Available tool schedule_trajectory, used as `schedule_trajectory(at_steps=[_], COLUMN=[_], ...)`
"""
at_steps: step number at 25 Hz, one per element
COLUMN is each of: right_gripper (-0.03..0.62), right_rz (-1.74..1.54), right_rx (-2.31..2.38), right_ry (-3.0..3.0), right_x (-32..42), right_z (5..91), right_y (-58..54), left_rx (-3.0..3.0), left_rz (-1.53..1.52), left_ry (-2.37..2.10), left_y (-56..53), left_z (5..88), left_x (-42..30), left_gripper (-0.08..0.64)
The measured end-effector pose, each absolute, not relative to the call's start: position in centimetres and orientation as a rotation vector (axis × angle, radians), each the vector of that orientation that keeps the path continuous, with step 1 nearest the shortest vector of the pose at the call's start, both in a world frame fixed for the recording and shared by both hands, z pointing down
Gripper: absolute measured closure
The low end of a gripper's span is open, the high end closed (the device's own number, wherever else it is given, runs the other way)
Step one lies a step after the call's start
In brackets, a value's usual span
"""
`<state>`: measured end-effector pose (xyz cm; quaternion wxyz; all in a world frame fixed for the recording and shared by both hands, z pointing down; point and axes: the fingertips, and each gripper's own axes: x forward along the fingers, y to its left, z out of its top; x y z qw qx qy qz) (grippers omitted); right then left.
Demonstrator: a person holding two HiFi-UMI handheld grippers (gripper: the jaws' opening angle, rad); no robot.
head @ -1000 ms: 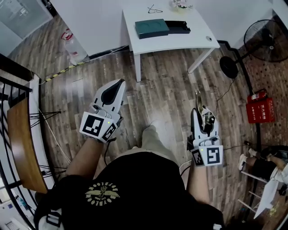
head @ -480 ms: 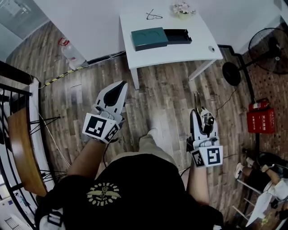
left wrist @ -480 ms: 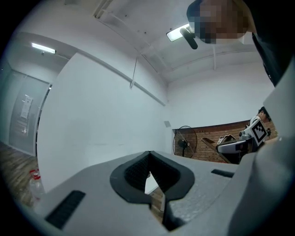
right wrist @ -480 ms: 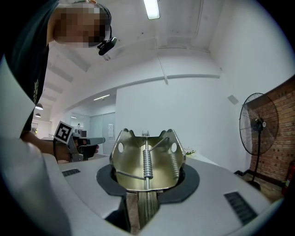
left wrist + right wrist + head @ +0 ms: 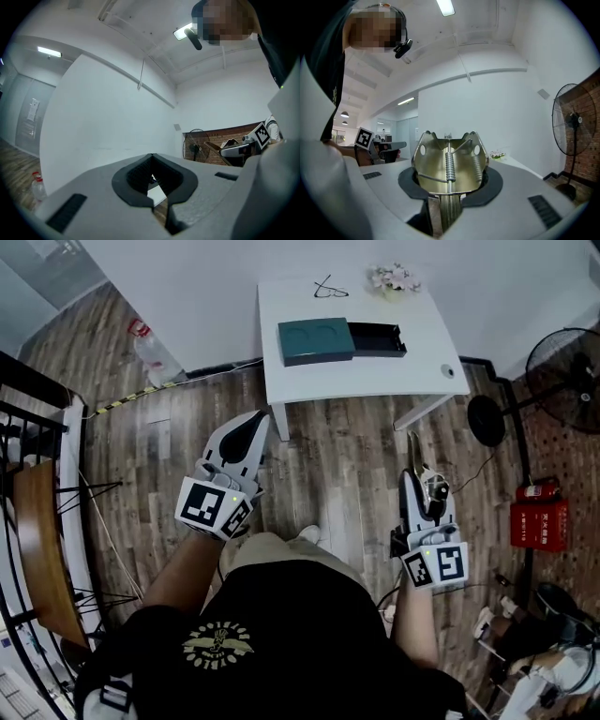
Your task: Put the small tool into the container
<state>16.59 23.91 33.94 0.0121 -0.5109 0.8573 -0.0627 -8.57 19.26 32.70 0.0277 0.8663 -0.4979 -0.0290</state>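
Observation:
A small metal spring tool [image 5: 412, 452] sticks forward out of my right gripper [image 5: 417, 482], which is shut on it; in the right gripper view the tool [image 5: 449, 161] fills the space between the jaws. My left gripper [image 5: 259, 416] is shut with nothing in it, and in its own view the left gripper [image 5: 157, 186] has its jaws meeting at the tips. The container, a dark teal box [image 5: 316, 340] with a black tray [image 5: 377, 337] slid out to its right, lies on the white table [image 5: 375, 376] ahead. Both grippers are held level over the wooden floor, short of the table.
Glasses [image 5: 328, 287] and a small flower bunch [image 5: 394, 277] lie at the table's far edge. A floor fan [image 5: 562, 371] and a red box [image 5: 536, 526] stand at the right, a water bottle [image 5: 155, 352] at the left wall, and a railing [image 5: 37, 521] at the far left.
The table has drawn closer in the head view as both grippers moved forward over the floor. The right gripper's hold on the tool is unchanged.

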Motion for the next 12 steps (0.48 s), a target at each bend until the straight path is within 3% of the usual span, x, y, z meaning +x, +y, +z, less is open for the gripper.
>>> schedule_trajectory(at_steps=[12], right_gripper=[0.459], right_rz=[-0.204], right_rx=[-1.564], right_ry=[2.688], right_x=[15.6], right_z=[34.8], right_y=[22.9], left_rx=[2.696], left_rz=[-0.045], left_ry=[-1.534], left_y=[19.3], left_z=[32.9], left_x=[-8.5], left_gripper=[0.553])
